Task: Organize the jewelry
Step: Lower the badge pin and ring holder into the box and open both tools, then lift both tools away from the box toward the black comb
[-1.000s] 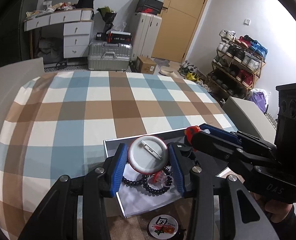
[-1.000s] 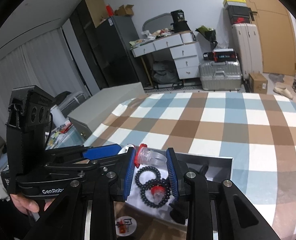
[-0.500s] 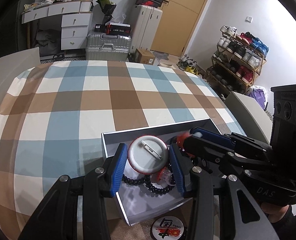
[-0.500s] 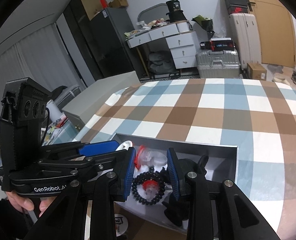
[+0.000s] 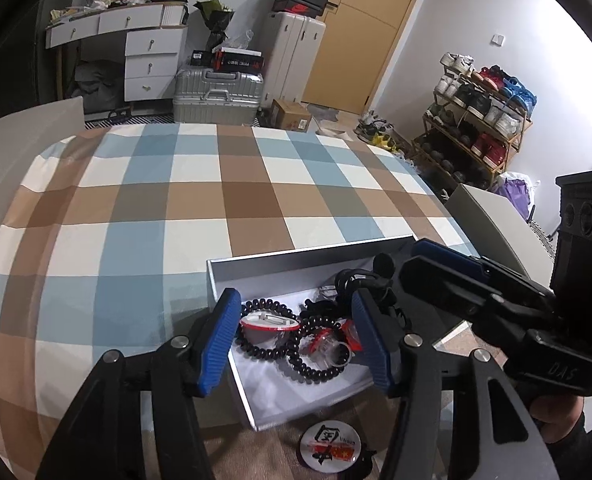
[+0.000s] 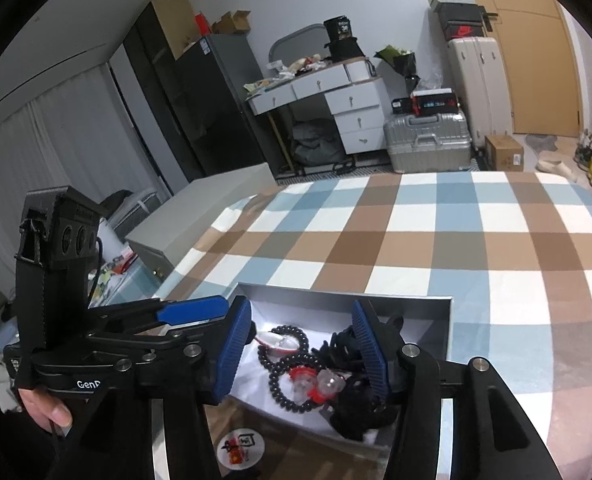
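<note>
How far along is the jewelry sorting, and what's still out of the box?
Done: the black bead bracelets, a red-rimmed pin badge and the clear red-trimmed pieces lie in the grey box. In hand: nothing; left tongs and right tongs hang open over it. Left: one round badge outside the box.

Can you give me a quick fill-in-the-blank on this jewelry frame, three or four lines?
1. The dark beaded bracelet lies inside the open ____ box.
2. The round printed badge lies ____ the box, on the surface next to its near wall.
3. The left gripper and the right gripper both have their blue fingers ____, gripping nothing.
4. The box sits on a ____ cloth of blue, brown and white squares.

Missing words: white; outside; open; checked
</note>
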The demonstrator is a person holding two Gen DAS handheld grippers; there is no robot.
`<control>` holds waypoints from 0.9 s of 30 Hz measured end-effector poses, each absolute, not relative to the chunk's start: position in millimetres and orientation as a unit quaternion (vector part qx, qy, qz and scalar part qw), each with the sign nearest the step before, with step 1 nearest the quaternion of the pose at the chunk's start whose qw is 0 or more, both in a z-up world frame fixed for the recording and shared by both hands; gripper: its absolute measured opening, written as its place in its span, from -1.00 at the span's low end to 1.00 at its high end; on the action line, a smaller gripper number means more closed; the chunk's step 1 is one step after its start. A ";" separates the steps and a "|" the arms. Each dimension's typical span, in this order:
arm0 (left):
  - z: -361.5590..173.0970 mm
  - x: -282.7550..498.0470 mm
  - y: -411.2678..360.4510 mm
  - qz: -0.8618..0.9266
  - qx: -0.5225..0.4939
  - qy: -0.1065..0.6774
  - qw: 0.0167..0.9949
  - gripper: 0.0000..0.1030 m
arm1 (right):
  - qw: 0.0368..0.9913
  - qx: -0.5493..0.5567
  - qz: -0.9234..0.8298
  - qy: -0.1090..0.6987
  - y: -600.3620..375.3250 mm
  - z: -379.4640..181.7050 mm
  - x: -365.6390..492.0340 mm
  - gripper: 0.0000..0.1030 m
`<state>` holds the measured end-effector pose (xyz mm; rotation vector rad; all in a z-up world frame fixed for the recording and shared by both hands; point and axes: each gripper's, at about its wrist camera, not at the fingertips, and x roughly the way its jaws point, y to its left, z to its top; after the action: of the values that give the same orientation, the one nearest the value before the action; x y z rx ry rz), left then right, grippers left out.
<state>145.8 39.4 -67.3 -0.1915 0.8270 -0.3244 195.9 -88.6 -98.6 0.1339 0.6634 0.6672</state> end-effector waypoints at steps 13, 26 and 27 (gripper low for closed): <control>-48.3 111.1 35.6 -0.157 -0.078 0.376 0.910 0.02 | 0.898 0.067 0.310 0.304 -98.0 -77.0 154.4 0.35; -53.9 77.6 31.0 -0.144 -0.072 0.377 0.912 0.34 | 0.908 0.070 0.287 0.295 -111.3 -81.0 108.4 0.79; -56.3 75.6 30.2 -0.142 -0.068 0.380 0.911 0.35 | 0.909 0.072 0.286 0.296 -112.6 -82.5 105.5 0.80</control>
<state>75.6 30.2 -56.3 -0.1406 0.7836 -0.2920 105.5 -112.6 -82.5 0.1475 0.6108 0.5901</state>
